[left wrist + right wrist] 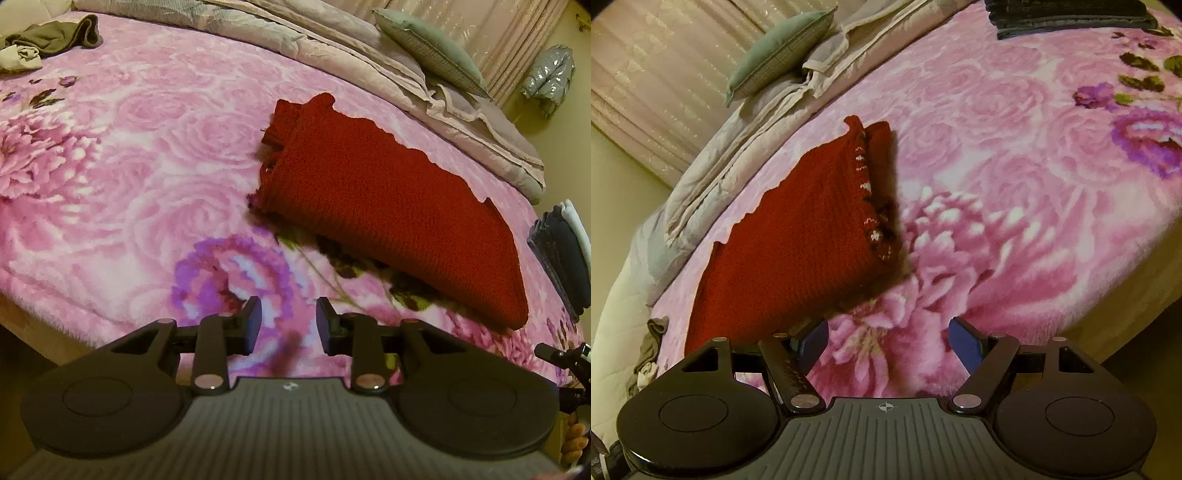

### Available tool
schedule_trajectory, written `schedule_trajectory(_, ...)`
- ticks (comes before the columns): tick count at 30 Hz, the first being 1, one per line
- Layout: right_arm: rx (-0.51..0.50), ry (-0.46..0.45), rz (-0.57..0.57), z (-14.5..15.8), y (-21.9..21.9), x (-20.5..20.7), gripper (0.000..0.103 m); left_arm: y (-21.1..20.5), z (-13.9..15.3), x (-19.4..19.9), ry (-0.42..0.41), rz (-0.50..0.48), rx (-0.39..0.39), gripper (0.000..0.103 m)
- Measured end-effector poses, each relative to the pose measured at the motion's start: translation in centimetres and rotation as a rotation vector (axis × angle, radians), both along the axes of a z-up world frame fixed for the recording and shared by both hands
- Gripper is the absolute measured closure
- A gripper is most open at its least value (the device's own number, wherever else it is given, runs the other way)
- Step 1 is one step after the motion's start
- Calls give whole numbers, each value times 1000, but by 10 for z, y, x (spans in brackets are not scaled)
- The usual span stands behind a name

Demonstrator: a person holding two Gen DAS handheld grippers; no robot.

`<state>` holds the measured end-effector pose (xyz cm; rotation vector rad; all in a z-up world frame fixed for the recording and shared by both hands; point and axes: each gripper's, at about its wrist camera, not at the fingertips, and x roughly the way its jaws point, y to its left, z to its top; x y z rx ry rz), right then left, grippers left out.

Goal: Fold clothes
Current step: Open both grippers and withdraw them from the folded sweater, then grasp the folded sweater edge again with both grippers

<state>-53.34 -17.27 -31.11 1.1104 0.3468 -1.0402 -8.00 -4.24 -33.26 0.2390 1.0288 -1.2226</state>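
Observation:
A red knitted garment point(380, 206) lies folded into a long flat bundle on the pink flowered blanket point(155, 177). In the right wrist view the same red garment point(798, 243) shows a patterned edge along its right side. My left gripper point(289, 326) hovers over the blanket in front of and to the left of the bundle, its jaws open with only blanket between them. My right gripper point(888, 345) stands open wide just right of the bundle's near corner, holding nothing.
An olive and cream heap of clothes point(48, 40) lies at the far left of the bed. A dark folded stack point(1067, 18) sits at the far right. A rumpled beige quilt point(369, 62) and a green pillow point(432, 51) line the back. The bed's edge point(33, 325) runs near my left gripper.

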Motion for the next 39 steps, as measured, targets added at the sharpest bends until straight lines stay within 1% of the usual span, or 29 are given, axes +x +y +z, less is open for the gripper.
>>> schedule_trajectory(10, 9, -2, 0, -1, 5, -1, 28, 8, 4, 1, -7, 13, 4, 76)
schedule_trajectory(21, 6, 5, -1, -2, -4, -3, 28, -8, 7, -3, -29, 8, 12, 75)
schedule_trajectory(24, -33, 31, -19, 1, -10, 0, 28, -17, 7, -3, -37, 0, 4, 75)
schedule_trajectory(27, -110, 76, -20, 9, -17, 7, 28, -29, 8, 1, -65, 0, -12, 75)
schedule_trajectory(29, -146, 76, -8, 10, -25, 11, 29, -39, 8, 9, -79, 14, -23, 75)
schedule_trajectory(30, -164, 75, -3, 11, -28, 13, 29, -43, 8, 14, -80, 24, -28, 73)
schedule_trajectory(32, -173, 57, 1, 8, -38, 15, 43, -53, 4, 27, -62, 47, -41, 68)
schedule_trajectory(33, -169, 43, 0, 6, -44, 16, 43, -56, 2, 34, -52, 60, -47, 65)
schedule_trajectory(37, -130, -40, -18, -8, -65, 15, 43, -72, -11, 59, 6, 125, -68, 65)
schedule_trajectory(39, -118, -60, -25, -12, -73, 16, 43, -77, -18, 67, 45, 147, -88, 65)
